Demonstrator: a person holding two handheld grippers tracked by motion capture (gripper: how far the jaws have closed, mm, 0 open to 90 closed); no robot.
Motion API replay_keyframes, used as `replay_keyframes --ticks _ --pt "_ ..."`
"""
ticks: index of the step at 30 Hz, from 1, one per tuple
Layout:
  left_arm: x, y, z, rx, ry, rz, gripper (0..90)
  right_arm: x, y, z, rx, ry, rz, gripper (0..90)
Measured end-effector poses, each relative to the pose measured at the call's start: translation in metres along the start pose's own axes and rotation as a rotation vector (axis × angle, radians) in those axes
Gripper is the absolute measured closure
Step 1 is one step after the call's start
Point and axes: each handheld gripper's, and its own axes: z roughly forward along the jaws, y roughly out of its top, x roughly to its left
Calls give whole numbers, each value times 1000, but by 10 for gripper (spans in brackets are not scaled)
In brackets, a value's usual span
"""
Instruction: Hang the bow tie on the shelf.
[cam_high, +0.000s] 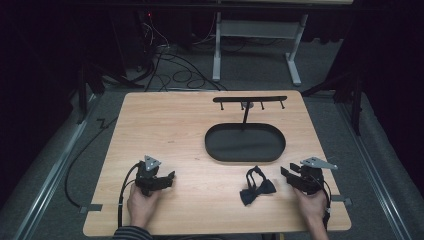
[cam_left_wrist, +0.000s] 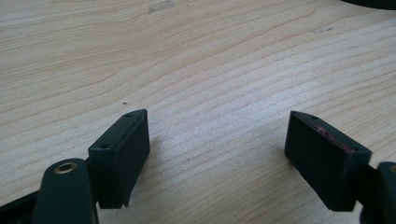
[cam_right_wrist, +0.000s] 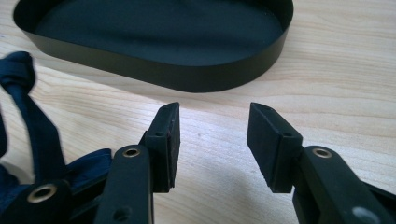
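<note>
A dark blue bow tie (cam_high: 257, 186) lies on the wooden table (cam_high: 175, 130) near its front edge. In the right gripper view the bow tie (cam_right_wrist: 42, 140) and its strap sit beside the left jaw, outside the gap. My right gripper (cam_high: 284, 173) rests just right of the tie, pointing left; the right gripper (cam_right_wrist: 214, 108) is open with bare wood between its jaws. My left gripper (cam_high: 171, 177) is held low at the front left, pointing right. Its jaws stand wide in the left gripper view, and the left gripper (cam_left_wrist: 217, 116) is open over bare wood.
A black oval tray (cam_high: 215, 150) sits behind the bow tie, and its wall (cam_right_wrist: 187, 79) is close ahead of the right gripper. A black bar with small hooks (cam_high: 250, 99) stands on a post at the tray's back. Cables lie on the floor beyond the table.
</note>
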Motion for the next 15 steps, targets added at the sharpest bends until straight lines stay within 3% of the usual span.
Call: replay_keyframes --ticks 15 --pt "0 0 0 0 0 0 226 18 4 -21 -45 55 -38 579"
